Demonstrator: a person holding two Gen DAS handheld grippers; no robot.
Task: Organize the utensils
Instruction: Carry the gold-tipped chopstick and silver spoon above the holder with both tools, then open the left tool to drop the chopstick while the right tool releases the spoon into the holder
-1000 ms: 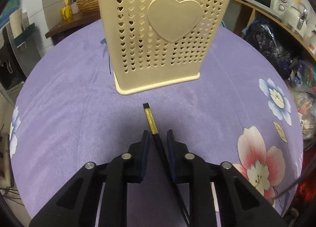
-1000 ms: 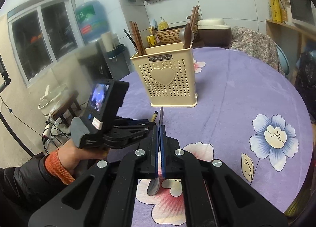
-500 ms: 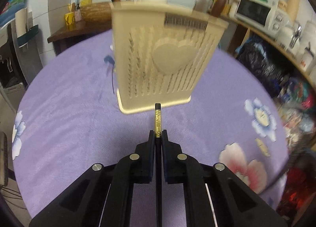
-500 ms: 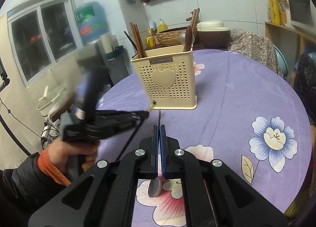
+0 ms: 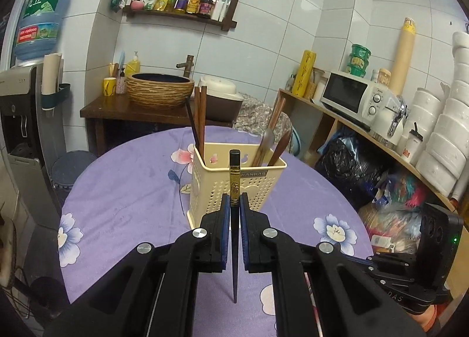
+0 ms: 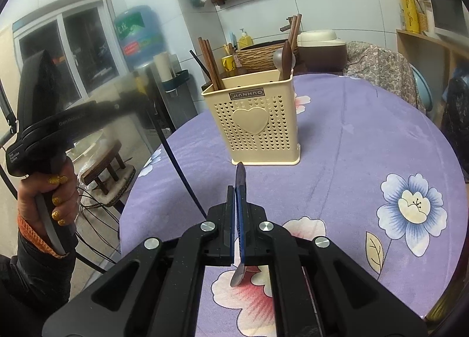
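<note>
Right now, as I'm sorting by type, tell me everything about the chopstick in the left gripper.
The chopstick is thin and black, with a gold band bearing a character near its blunt top. It tapers to a point, stands upright, lifted off the table, pinched between the left gripper pads, before the cream holder.

Both tools are matte black, with blue pads lining the finger insides and round silver screws on the linkage arms. The left tool point(image 5: 233, 205) carries white lettering on its body. The left hand point(image 6: 48, 202) shows gold glitter nails, an orange cuff and a dark sleeve; the right tool point(image 6: 238, 199) matches.
</note>
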